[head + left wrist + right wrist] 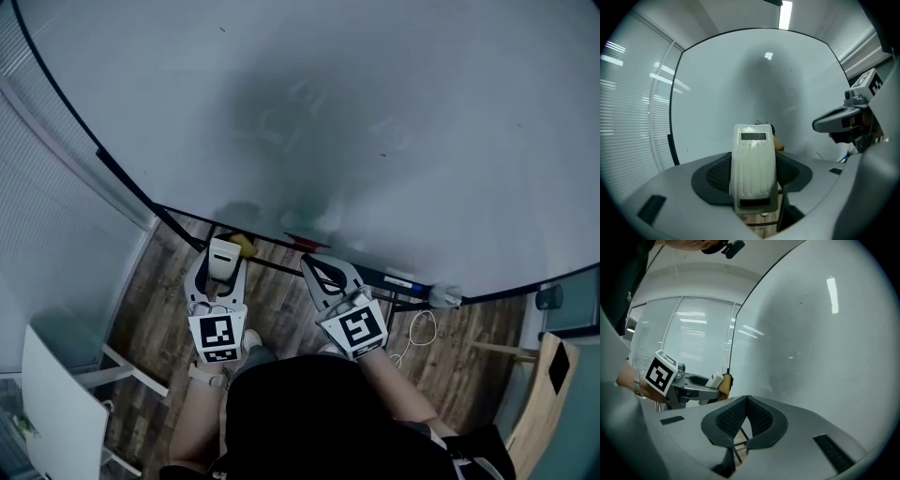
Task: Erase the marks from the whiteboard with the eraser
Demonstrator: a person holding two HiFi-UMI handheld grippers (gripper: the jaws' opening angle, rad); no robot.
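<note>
Whiteboard (394, 103): a large pale panel that stood ahead of both tools and filled most of the head view. Its lower edge and ledge (375, 274) lay just beyond the jaw tips.

Left gripper (221, 265): was held low, its jaws pinching the eraser (753, 159) by its two long sides. This left the tan felt pad (245, 245) at the far end free to be turned to the panel. In the left gripper view the white plastic back faced the camera and the board (740, 79) rose ahead. The eraser seemed short of the surface, though contact could not be settled.

Right gripper (746, 414): jaws were pressed together on nothing. It waited beside the left one and pointed along the board (825, 333), probably kept clear of the wiping path.

Marks (281, 122): faint grey traces were above and ahead of the eraser, within the person's shadow, with paler ones to their right (394, 131). Judged from this, wiping was unfinished. The eraser would need lifting well above the ledge and pressing flat.

Marker (401, 278): lay on the ledge, to the right of the shut tool.
</note>
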